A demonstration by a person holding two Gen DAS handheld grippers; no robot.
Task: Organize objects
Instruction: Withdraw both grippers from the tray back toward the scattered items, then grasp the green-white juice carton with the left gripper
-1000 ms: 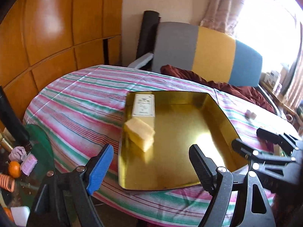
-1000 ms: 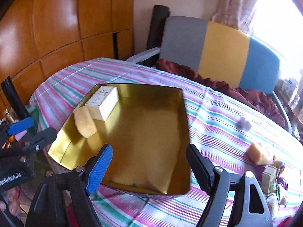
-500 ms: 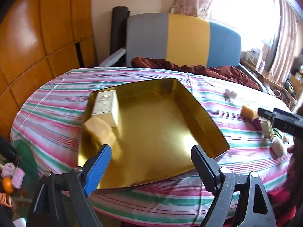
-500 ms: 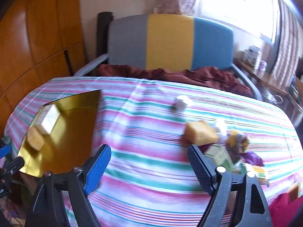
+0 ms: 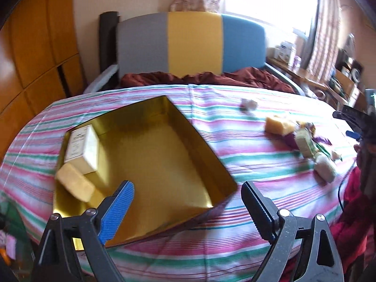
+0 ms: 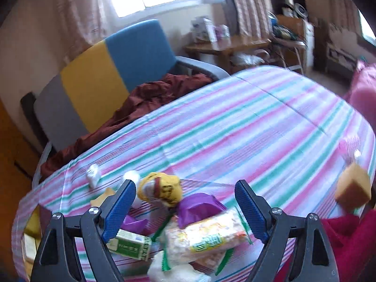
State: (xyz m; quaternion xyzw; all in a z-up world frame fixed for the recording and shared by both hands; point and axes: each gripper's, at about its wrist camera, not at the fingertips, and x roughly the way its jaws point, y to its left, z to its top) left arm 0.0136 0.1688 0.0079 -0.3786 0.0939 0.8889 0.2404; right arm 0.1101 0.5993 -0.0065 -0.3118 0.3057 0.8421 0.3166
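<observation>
A gold tray [image 5: 164, 155] lies on the striped tablecloth and holds a white box [image 5: 80, 145] and a yellow sponge [image 5: 75, 184]. My left gripper [image 5: 186, 188] hovers over the tray's near right corner, its jaws opening with nothing between them. To the right lies a loose pile. My right gripper [image 6: 185, 188] hangs above it, jaws opening and empty. Under it are a yellow toy [image 6: 162, 188], purple paper [image 6: 199, 206], a snack packet [image 6: 206, 235] and a green box [image 6: 130, 244]. Another sponge [image 5: 278, 124] lies beside the pile.
A brown block [image 6: 353, 188] stands at the table's right edge. A small white item [image 5: 248, 104] lies apart toward the back. A grey, yellow and blue chair [image 5: 192, 44] with a dark red cloth [image 5: 206, 77] stands behind the table. Red fabric [image 6: 347, 235] is at the near right.
Both views have swung to the right. The right gripper left the tray, rolled and now hangs over the pile. The left gripper shifted toward the tray's right corner. Both jaws stand slightly wider.
</observation>
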